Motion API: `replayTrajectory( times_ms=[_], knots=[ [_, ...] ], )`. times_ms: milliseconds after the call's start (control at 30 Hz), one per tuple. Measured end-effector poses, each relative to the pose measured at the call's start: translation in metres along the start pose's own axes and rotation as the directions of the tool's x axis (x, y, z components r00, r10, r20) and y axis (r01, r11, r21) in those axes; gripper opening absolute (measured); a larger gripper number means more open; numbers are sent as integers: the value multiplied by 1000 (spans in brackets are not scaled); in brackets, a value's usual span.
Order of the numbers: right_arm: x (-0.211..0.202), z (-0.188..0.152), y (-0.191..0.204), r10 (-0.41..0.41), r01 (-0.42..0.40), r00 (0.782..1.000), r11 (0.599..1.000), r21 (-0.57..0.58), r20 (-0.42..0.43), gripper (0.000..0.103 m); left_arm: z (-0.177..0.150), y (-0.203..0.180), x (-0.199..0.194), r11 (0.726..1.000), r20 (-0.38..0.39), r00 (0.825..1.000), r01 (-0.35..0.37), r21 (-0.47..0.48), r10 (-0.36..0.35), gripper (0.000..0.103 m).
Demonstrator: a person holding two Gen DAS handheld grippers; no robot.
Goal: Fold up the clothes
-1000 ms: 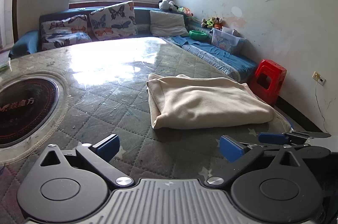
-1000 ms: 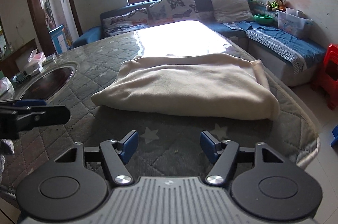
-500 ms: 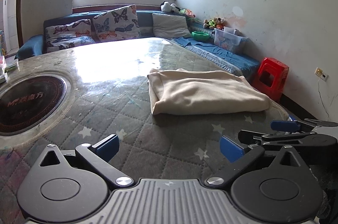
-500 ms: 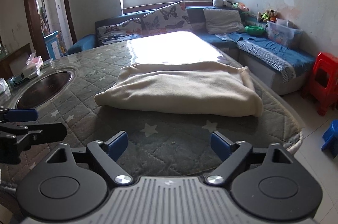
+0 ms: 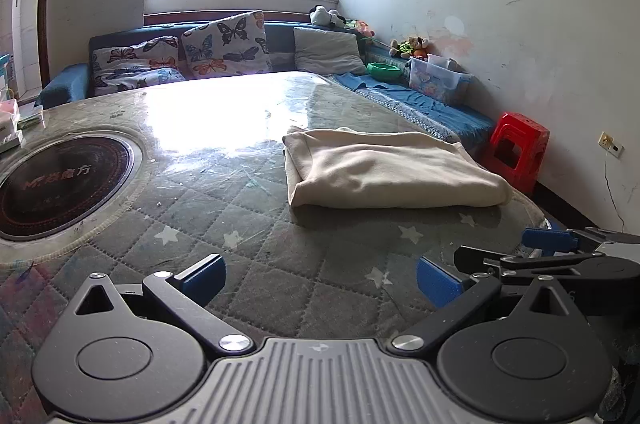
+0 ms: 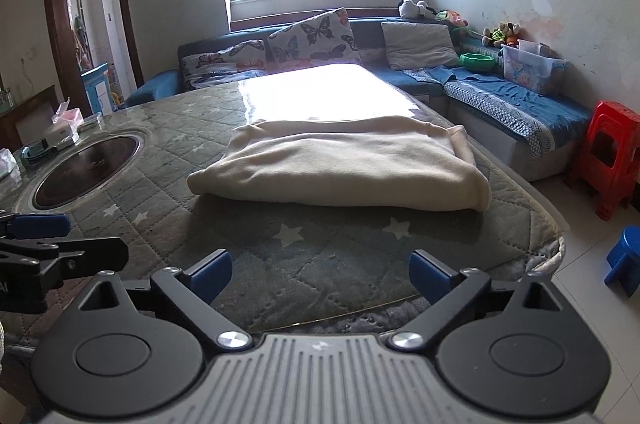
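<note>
A cream garment (image 5: 384,170) lies folded into a flat rectangle on the quilted green table cover (image 5: 248,224), near the table's right edge. It also shows in the right wrist view (image 6: 340,168). My left gripper (image 5: 320,274) is open and empty, held above the table well short of the garment. My right gripper (image 6: 320,274) is open and empty, held near the table's front edge, also short of the garment. The right gripper shows side-on at the right of the left wrist view (image 5: 552,256), and the left gripper shows at the left of the right wrist view (image 6: 44,244).
A round black induction cooktop (image 5: 60,180) is set into the table at the left. A blue sofa with butterfly cushions (image 5: 224,44) runs behind and along the right. A red stool (image 5: 516,152) and a small blue stool (image 6: 624,260) stand on the floor to the right. Boxes (image 6: 64,124) sit at the table's far left.
Both grippers have drawn back from the folded garment, which now looks smaller and farther. The right gripper's jaws have opened wider. The garment has not moved.
</note>
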State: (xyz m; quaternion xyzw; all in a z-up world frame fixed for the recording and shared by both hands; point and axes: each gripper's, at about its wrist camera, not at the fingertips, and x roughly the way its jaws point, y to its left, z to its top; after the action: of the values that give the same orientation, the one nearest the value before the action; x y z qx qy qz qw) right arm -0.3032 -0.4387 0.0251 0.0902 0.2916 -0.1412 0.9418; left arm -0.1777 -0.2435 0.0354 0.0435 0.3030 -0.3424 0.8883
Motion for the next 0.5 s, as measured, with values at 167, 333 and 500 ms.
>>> replayTrajectory(
  times_ms=[167, 333, 500],
  knots=[
    [-6, -2, 1, 1, -1, 1000, 1000, 5, 9, 99, -3, 0, -2, 1000, 0, 1000, 0, 2, 0, 103],
    [-10, -3, 1, 2, -3, 1000, 1000, 18, 12, 99, -5, -1, -3, 1000, 4, 1000, 5, 10, -5, 103],
    [-11, -1, 2, -5, 4, 1000, 1000, 20, 16, 99, -5, -1, -1, 999, 1, 1000, 15, 28, -15, 103]
  ],
)
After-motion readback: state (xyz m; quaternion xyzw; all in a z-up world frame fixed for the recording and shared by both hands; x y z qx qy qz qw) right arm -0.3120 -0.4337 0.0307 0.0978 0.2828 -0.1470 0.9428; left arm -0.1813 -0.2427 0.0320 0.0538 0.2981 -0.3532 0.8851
